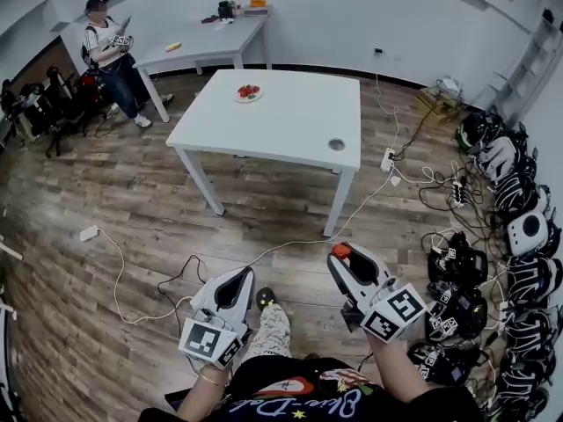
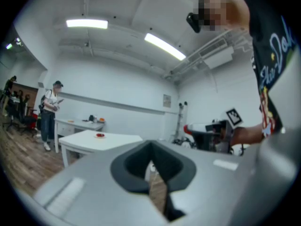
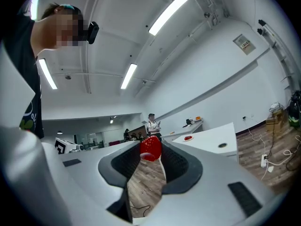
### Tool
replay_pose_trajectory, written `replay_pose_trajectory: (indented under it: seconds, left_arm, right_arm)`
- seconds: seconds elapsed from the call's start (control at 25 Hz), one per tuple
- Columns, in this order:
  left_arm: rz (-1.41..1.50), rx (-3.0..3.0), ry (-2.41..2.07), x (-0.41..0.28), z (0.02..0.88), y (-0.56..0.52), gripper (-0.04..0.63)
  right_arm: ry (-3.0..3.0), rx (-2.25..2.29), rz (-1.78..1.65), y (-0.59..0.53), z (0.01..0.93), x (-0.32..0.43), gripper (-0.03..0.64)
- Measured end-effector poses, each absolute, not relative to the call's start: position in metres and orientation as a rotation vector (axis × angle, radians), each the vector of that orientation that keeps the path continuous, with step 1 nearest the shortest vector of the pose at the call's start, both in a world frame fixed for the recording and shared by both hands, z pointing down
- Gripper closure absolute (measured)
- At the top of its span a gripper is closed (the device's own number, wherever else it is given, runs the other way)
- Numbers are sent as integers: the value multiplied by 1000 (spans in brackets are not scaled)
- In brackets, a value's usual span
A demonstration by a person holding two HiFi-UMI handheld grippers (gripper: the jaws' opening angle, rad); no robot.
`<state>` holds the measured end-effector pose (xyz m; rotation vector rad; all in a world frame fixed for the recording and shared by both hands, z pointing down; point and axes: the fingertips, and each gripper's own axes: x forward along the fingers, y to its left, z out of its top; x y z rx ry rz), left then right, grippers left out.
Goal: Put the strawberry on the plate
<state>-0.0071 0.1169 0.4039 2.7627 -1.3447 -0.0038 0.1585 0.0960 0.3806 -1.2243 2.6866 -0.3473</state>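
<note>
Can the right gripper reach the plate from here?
Probably not yet: the right gripper, holding a strawberry, is far from the plate on the white table. Nothing blocks the way; stepping closer should do.

Long white fluorescent ceiling tubes (image 3: 171, 11) give bright, even light from overhead. In both gripper views they burn out to pure white with a slight halo. The white rectangular table (image 1: 281, 126) throws only a faint, soft shadow on the brown wooden plank floor (image 1: 114, 192). The head view bows the walls and floorboards toward its edges. Both gripper views are strongly fisheyed, with black corners. Close up, the grey left gripper (image 2: 150, 147) is smeared out of focus. The small red strawberry (image 3: 150, 149) in the right gripper view is slightly soft, and the far room is sharper.
</note>
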Motion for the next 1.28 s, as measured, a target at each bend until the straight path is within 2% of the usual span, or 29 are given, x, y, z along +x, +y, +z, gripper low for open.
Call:
replay_pose_trajectory:
  seconds: [0.48, 0.84, 1.28]
  left_arm:
    - [-17, 2804, -1306, -84, 400, -139, 606]
    - [26, 2760, -1310, -102, 419, -270, 607]
    - [38, 2661, -1492, -112, 432, -456, 606]
  right_arm:
    - [2715, -1266, -273, -164, 366, 74, 475]
    - [2767, -1284, -306, -311, 387, 58, 474]
    - [2958, -1099, -359, -518, 413, 31, 474]
